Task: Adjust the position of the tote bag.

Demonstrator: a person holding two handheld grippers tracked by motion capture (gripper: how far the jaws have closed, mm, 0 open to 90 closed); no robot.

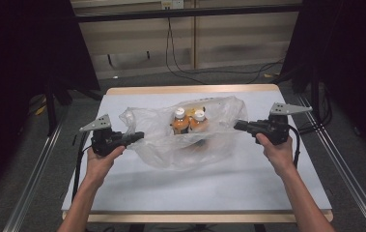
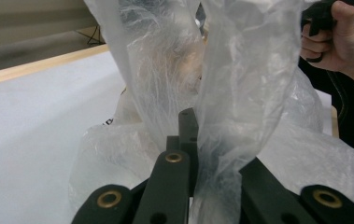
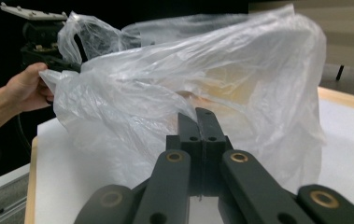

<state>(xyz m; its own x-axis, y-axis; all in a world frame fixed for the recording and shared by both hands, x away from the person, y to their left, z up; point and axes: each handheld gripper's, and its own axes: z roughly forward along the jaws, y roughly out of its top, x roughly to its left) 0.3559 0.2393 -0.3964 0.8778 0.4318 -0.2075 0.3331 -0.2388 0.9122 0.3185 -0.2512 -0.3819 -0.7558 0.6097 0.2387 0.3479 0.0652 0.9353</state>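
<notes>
A clear plastic bag (image 1: 185,140) sits mid-table with its mouth held wide. Inside stand two bottles of orange liquid with white caps (image 1: 180,121) (image 1: 199,121). My left gripper (image 1: 139,137) is shut on the bag's left rim. In the left gripper view the film (image 2: 240,93) drapes over the closed jaws (image 2: 191,123). My right gripper (image 1: 237,125) is shut on the bag's right rim. In the right gripper view its jaws (image 3: 201,122) meet at the bag's (image 3: 202,79) near wall. The bottles show there as an orange blur through the film.
The white-topped table (image 1: 122,183) has a wooden edge and bare surface in front of the bag. Metal rails (image 1: 35,169) run along both sides on the floor. Black cables (image 1: 185,72) lie on the floor beyond the far edge. Dark curtains stand left and right.
</notes>
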